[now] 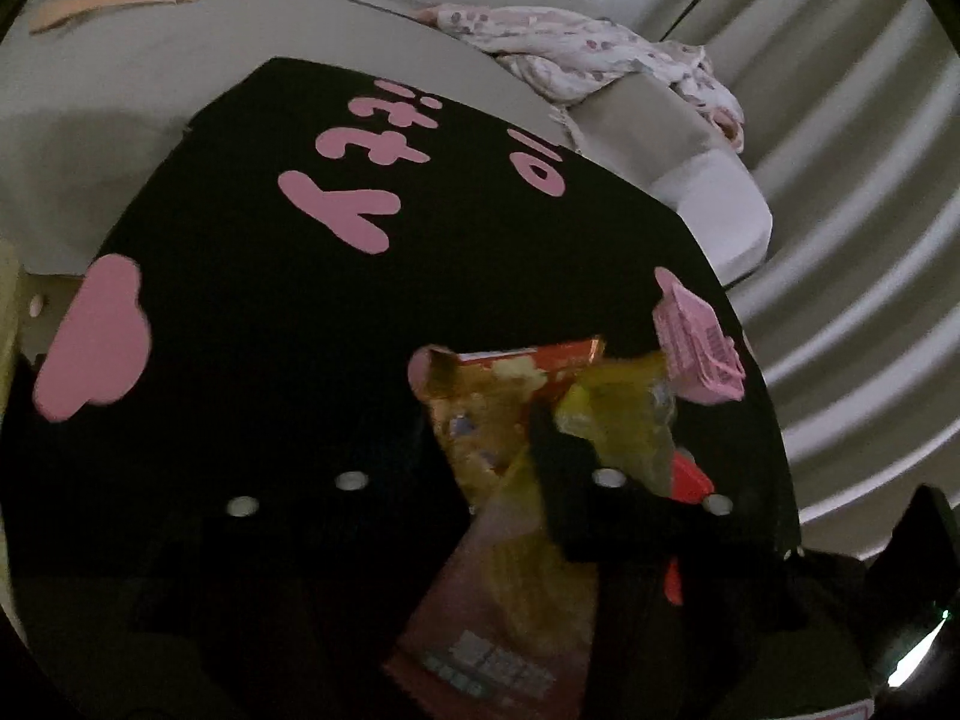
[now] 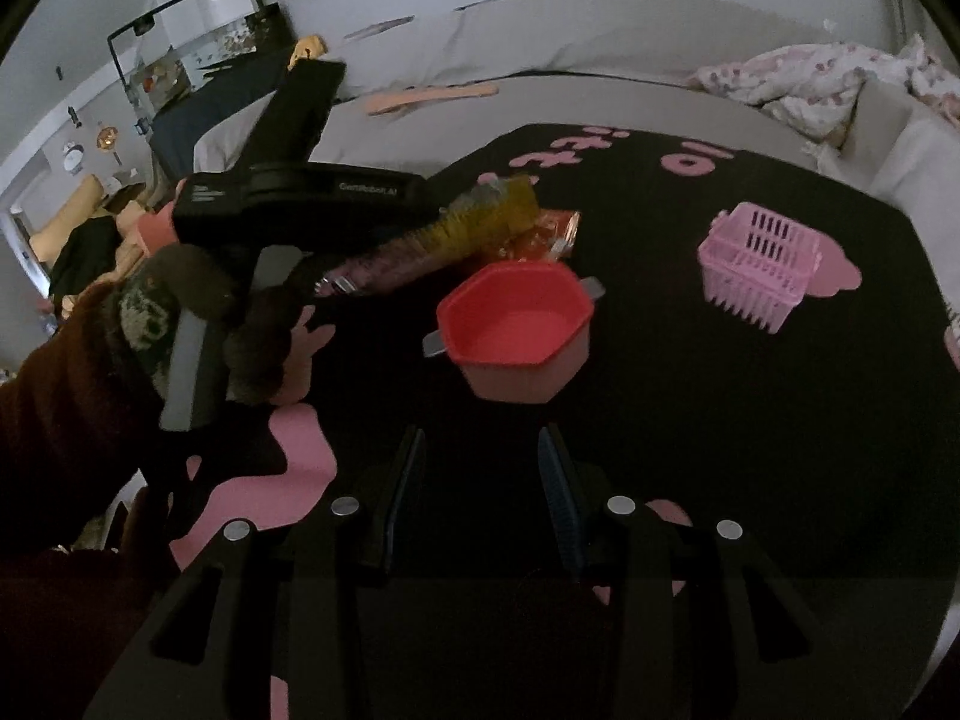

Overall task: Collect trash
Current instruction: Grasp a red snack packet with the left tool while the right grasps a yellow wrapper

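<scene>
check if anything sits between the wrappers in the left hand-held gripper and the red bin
Nothing visible does. The left hand-held gripper holds the snack wrappers just behind the red bin, whose mouth is open. The pink basket stands off to the side on the black mat.

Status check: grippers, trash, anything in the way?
Left gripper shut on crinkly yellow-orange snack wrapper. Right gripper open, empty, over black mat. Red hexagonal bowl ahead, pink slotted basket right; nothing blocking.
</scene>
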Demonstrator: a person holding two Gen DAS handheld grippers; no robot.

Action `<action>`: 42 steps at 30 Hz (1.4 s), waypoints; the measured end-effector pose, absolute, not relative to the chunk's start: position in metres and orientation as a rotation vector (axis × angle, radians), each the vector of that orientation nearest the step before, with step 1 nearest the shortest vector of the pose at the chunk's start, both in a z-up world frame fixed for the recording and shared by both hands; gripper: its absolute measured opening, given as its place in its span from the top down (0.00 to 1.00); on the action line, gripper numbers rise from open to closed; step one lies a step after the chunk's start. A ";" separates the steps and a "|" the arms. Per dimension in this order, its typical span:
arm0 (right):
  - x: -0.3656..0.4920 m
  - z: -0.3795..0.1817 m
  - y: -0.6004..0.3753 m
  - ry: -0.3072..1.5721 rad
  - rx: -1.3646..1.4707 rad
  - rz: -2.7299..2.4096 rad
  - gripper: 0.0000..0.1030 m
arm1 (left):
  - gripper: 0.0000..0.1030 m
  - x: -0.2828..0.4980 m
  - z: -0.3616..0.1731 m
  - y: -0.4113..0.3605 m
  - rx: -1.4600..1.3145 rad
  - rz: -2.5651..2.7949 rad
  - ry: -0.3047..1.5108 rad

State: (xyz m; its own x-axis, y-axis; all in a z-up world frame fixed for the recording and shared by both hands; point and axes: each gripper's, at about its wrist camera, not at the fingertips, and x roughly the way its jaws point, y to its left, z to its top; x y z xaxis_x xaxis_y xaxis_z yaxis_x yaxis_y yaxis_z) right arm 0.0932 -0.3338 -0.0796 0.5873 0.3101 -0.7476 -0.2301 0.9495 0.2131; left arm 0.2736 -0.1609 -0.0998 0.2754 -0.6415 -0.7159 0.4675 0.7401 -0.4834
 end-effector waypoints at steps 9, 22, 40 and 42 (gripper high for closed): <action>0.099 -0.081 -0.311 0.901 0.109 0.398 0.64 | 0.90 0.228 -0.089 -0.102 -0.197 -0.659 1.008; 0.152 -0.087 -0.310 0.898 0.145 0.295 0.64 | 0.58 0.228 -0.068 -0.102 -0.114 -0.764 0.878; 0.101 -0.092 -0.375 0.937 0.184 0.177 0.56 | 0.85 0.280 -0.100 -0.195 0.077 -0.851 0.976; 0.101 -0.092 -0.373 0.937 0.172 0.188 0.52 | 0.88 0.275 -0.097 -0.189 0.053 -0.838 0.970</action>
State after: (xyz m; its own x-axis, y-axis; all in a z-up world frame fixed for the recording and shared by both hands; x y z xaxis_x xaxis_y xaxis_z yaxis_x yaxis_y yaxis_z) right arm 0.1014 -0.3725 -0.0922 0.5783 0.2347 -0.7814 -0.0856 0.9699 0.2280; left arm 0.2753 -0.1893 -0.0974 0.2856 -0.6038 -0.7442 0.6487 0.6934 -0.3136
